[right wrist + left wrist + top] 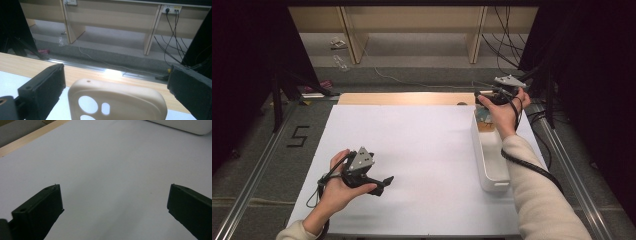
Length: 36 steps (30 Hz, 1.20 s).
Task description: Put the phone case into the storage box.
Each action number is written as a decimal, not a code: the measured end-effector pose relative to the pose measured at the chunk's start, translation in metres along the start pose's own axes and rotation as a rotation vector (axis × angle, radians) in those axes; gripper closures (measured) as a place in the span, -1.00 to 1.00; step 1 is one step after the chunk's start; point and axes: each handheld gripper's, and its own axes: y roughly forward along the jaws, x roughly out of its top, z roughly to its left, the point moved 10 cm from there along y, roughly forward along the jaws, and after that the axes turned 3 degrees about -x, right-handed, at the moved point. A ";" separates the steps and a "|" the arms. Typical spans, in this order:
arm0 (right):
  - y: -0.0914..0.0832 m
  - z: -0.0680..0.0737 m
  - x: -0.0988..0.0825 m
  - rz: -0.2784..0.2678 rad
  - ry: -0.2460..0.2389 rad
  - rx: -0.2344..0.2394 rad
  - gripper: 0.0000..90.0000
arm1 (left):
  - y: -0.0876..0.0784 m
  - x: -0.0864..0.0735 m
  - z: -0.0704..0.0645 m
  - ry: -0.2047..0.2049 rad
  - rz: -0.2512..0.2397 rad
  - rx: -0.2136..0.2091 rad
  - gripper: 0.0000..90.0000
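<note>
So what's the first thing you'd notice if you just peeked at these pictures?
Probably the cream phone case with round camera holes, standing up between the wide-open jaws of the right gripper. It sits at the far end of a long white bin on the table's right side. The left gripper waits open over the bare white tabletop.

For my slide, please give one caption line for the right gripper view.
Open right gripper above the far end of the table, a beige phone case standing between its jaws, untouched.
</note>
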 end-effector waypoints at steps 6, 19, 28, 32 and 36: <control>-0.011 0.003 0.004 -0.011 -0.027 -0.010 -0.90 | -0.001 0.000 0.000 0.001 -0.003 0.001 -1.00; -0.047 0.008 -0.002 -0.031 -0.056 0.039 -0.76 | -0.001 0.000 0.001 -0.007 -0.006 0.007 -1.00; -0.075 0.013 -0.008 -0.049 -0.077 0.088 -0.72 | -0.002 0.000 0.001 -0.012 -0.010 0.006 -1.00; -0.087 0.018 -0.016 -0.044 -0.088 0.124 -0.70 | -0.002 0.000 0.002 -0.024 -0.016 0.001 -1.00; -0.097 0.021 -0.024 -0.039 -0.092 0.151 -0.68 | -0.003 0.000 0.002 -0.027 -0.017 0.000 -1.00</control>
